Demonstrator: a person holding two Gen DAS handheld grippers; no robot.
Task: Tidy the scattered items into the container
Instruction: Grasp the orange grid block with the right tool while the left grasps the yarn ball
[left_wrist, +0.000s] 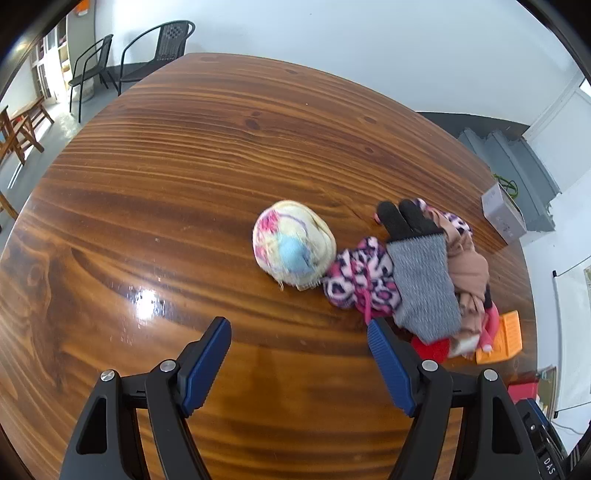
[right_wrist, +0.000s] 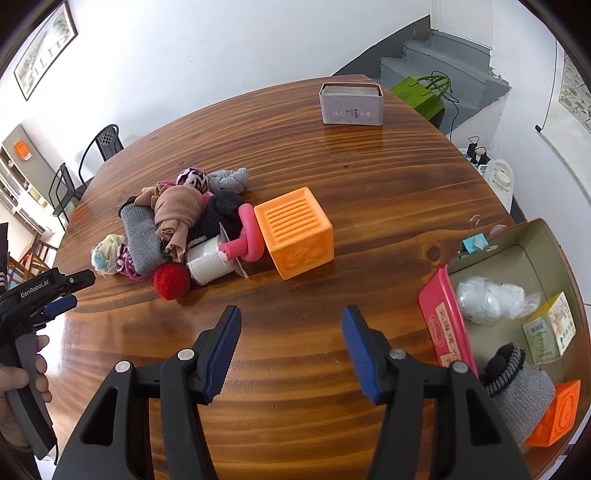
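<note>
The container (right_wrist: 546, 240) sits at the table's (right_wrist: 332, 166) right edge, holding a grey sock (right_wrist: 517, 387). The pile of socks (right_wrist: 173, 225) lies left, beside an orange cube (right_wrist: 295, 232). Left gripper (left_wrist: 299, 339) and right gripper (right_wrist: 291, 332) hover with jaws apart, empty.

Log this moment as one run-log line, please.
left tool: open, empty, over table | right tool: open, empty | pile: still on table | container: partly filled
</note>
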